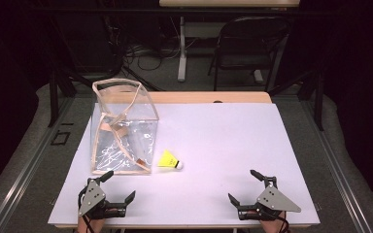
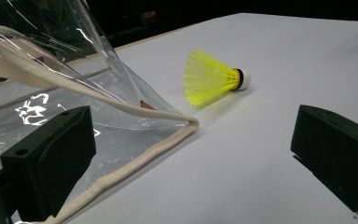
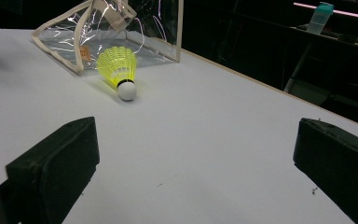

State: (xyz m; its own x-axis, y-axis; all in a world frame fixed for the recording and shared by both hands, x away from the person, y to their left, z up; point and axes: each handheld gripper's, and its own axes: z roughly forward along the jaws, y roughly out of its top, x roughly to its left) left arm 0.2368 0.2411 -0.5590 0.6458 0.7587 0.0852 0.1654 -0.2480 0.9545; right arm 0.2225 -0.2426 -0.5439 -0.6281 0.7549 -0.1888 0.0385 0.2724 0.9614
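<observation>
— What's on the table (image 1: 233, 145) from where you stand?

— A yellow shuttlecock (image 1: 169, 160) lies on its side on the white top, its white cork tip pointing toward the person's right. Just to its left stands a clear plastic bag (image 1: 124, 128) with cream fabric trim, upright and open at the top (the straps sag down inside it).

— Does the shuttlecock touch the bag?

— From above, its feathered skirt sits just beside the bag's near right corner; I cannot tell if they actually touch. In the left gripper view the shuttlecock (image 2: 213, 77) lies a little beyond the bag's (image 2: 74, 93) trimmed bottom edge, with bare table showing between them.

— And the grippers?

— Both rest low at the near edge of the table, well apart. The left gripper (image 1: 118, 186) is just in front of the bag's near edge, jaws spread wide, nothing between them. The right gripper (image 1: 243, 187) is off to the right, jaws also spread and empty, well apart from the shuttlecock.

— What does the right gripper view give?

— The shuttlecock (image 3: 119, 70) cork-first toward it, with the bag (image 3: 135, 28) right behind. Black jaws stand far apart at either side (open table between them).
</observation>
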